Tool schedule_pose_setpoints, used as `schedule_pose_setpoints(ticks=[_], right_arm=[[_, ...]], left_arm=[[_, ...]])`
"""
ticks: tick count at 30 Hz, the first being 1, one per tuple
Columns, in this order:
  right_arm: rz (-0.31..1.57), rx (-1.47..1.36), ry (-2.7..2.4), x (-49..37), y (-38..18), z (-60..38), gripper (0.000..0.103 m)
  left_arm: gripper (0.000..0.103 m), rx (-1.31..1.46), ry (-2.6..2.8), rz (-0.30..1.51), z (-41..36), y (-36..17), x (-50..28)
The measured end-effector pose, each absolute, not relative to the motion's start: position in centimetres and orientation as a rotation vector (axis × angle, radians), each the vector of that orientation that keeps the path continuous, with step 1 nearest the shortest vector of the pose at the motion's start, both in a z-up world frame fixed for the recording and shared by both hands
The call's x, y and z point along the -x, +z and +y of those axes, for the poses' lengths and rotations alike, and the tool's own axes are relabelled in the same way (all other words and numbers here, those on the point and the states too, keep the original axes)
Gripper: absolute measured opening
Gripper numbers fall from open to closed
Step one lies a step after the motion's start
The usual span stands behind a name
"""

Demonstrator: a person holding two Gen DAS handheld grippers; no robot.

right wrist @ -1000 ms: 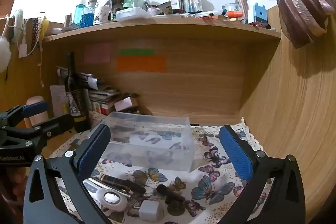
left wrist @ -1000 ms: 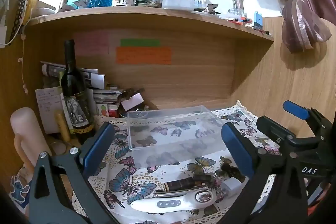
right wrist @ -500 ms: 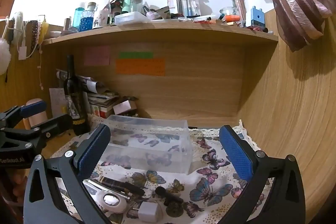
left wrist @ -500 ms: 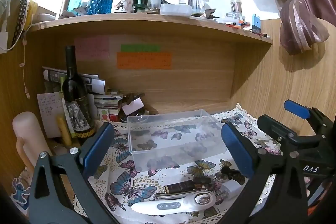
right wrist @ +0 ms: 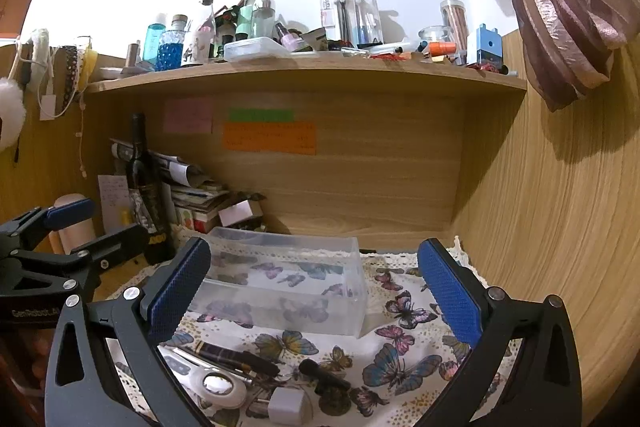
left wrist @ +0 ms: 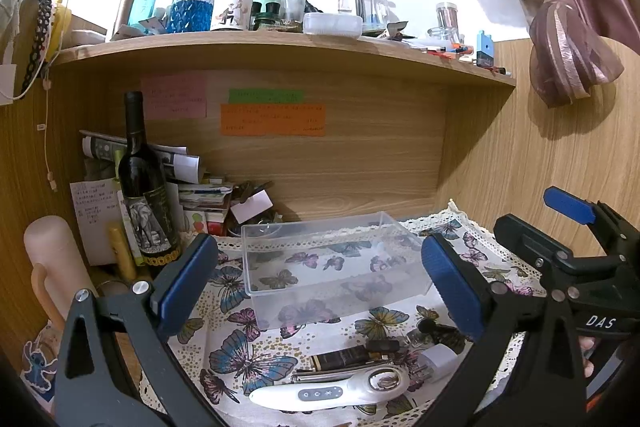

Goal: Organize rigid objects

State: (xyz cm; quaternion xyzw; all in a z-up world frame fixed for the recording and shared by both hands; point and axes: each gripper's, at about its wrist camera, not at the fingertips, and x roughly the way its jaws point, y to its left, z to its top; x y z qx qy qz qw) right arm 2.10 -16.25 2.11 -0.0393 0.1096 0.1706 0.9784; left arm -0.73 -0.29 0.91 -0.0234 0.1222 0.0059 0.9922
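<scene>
Butterfly-print cloth with lace edge (left wrist: 248, 359): work surface. Clear rectangular plastic bin (left wrist: 332, 267): centre, empty. White handheld device with round lens (left wrist: 332, 391), dark marbled pen (left wrist: 344, 354), white cube charger (right wrist: 286, 407): clustered before the bin. Left gripper (left wrist: 316, 283), right gripper (right wrist: 312, 291): spread, holding nothing. Judged step: first pickup pending; next, descend onto one item.

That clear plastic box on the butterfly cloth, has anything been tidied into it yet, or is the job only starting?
Only starting, it seems. The clear plastic box looks empty. In hand: nothing; the left gripper and right gripper are both open. Left to do: the white handheld device with buttons, the dark striped pen, the small white plug cube and the short black stick lie loose in front of it.
</scene>
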Motion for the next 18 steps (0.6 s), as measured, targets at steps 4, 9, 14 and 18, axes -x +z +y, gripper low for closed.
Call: schedule_pose_setpoints(ticks=[4, 9, 14, 18], right_arm=[[0.221, 0.078, 0.344, -2.07, 2.05, -16.24, 0.103], [0.220, 0.078, 0.344, -2.10, 2.00, -16.30, 0.103], [0.229, 0.068, 0.347, -2.17, 1.98, -16.29, 0.103], [0.231, 0.068, 0.346, -2.19, 1.96, -16.19, 0.103]], left_arm=[[0.103, 0.047, 0.014, 0.245, -0.39, 0.85, 0.74], [0.103, 0.046, 0.016, 0.244, -0.47, 0.92, 0.74], [0.103, 0.046, 0.016, 0.244, -0.48, 0.87, 0.76], [0.103, 0.046, 0.014, 0.242, -0.49, 0.85, 0.78]])
